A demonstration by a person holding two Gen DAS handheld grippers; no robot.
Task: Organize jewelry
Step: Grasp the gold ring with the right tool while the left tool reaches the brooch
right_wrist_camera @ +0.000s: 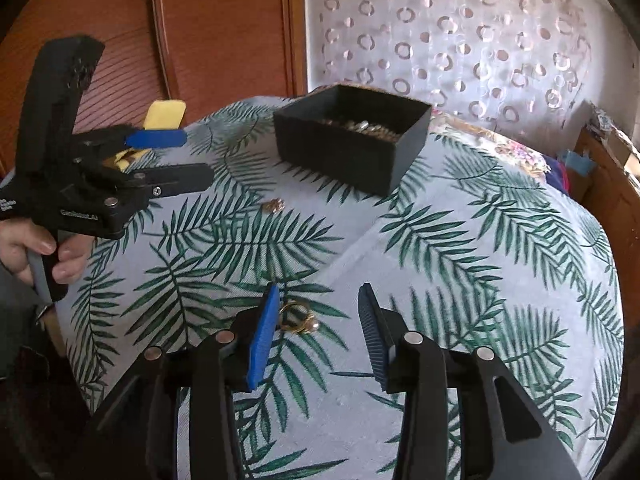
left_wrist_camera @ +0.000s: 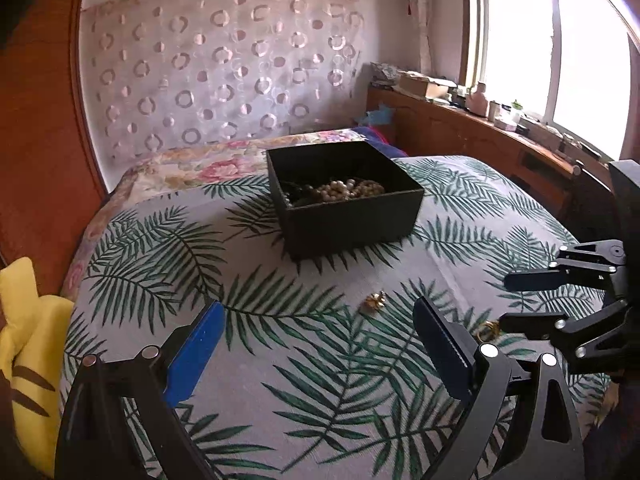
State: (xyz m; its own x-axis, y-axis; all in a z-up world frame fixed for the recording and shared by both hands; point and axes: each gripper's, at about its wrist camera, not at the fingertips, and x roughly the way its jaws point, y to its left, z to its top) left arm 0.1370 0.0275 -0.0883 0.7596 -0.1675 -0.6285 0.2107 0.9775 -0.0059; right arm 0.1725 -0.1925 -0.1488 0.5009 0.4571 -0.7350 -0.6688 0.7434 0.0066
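A black open box [left_wrist_camera: 346, 196] holding pearl beads [left_wrist_camera: 348, 189] stands on the leaf-print bedspread [left_wrist_camera: 280, 360]; the box also shows in the right wrist view [right_wrist_camera: 352, 136]. A small gold brooch [left_wrist_camera: 374, 301] lies in front of the box, also seen in the right wrist view [right_wrist_camera: 274, 205]. A gold ring with a pearl [right_wrist_camera: 298, 317] lies on the cloth between my right fingers, close to the blue left pad [right_wrist_camera: 264, 336]. My right gripper [right_wrist_camera: 318, 304] is open around it. My left gripper [left_wrist_camera: 318, 316] is open and empty above the cloth.
A yellow cushion [left_wrist_camera: 28, 352] lies at the bed's left edge. A floral quilt [left_wrist_camera: 208, 164] lies behind the box. A wooden ledge [left_wrist_camera: 480, 128] with several small items runs under the window at right. A wooden wardrobe [right_wrist_camera: 192, 32] stands at left.
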